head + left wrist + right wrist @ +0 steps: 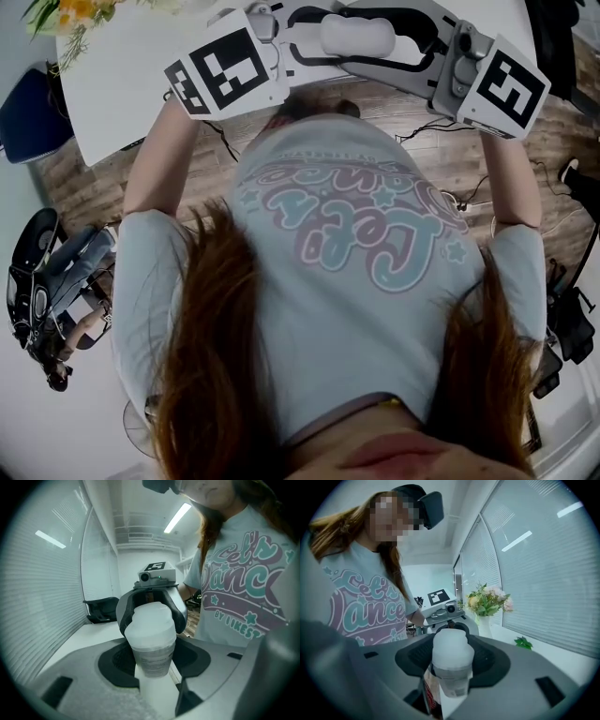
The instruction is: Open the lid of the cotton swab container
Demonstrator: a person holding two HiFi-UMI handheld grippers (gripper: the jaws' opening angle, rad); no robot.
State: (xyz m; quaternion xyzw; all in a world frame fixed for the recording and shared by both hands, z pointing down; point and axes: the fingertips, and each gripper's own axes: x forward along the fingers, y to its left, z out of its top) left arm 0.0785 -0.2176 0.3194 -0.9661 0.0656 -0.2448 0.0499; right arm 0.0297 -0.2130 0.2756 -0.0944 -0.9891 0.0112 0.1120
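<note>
The person's printed T-shirt (356, 234) fills the foreground. Beyond it, the left gripper (314, 37) and the right gripper (412, 42) face each other over the white table (122, 84). Each is clamped on one end of the cotton swab container (356, 36), which lies level between them. A vase of flowers (487, 604) stands farther back on the table.

I count one frosted white plastic swab container (151, 637), two grippers, my left gripper (152, 663) and right gripper (450, 663), and one white flower vase (484, 626).
</note>
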